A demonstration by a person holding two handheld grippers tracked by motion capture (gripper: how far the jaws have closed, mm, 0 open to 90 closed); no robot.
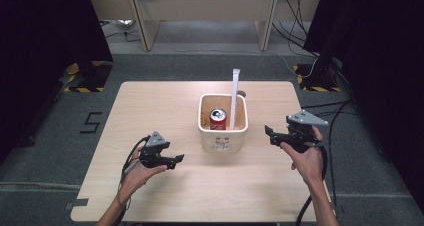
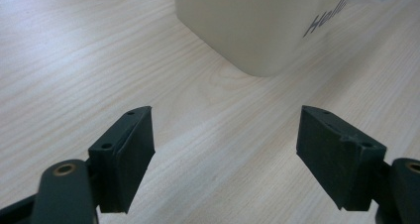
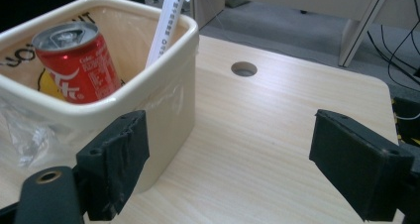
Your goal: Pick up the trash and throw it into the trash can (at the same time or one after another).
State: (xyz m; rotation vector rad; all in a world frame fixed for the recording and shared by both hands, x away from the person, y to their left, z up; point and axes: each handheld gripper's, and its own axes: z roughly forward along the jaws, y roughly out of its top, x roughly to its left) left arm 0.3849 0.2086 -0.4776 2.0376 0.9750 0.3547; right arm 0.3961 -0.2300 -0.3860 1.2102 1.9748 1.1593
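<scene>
A cream square bin [image 1: 223, 139] stands at the middle of the wooden table [image 1: 150, 111]. Inside it a red soda can [image 1: 218, 119] stands upright, and a long white wrapped stick [image 1: 234, 93] leans in the bin's right rear corner. To the left of the bin, near the table's front, my left gripper [image 1: 177, 160] is open with nothing between its jaws. The left gripper view has the left gripper [image 2: 225, 149] over bare wood, the bin [image 2: 252, 26] ahead. My right gripper [image 1: 268, 133] is open and empty to the right of the bin. Its own view looks past the right gripper [image 3: 228, 159] at the bin [image 3: 168, 85], the can [image 3: 74, 60] and the stick [image 3: 166, 26].
A round hole [image 1: 242, 92] is cut in the table behind the bin. Crumpled clear plastic [image 3: 25, 135] lies against the bin's side. Beyond the table stand desk legs, cables and black curtains on both sides.
</scene>
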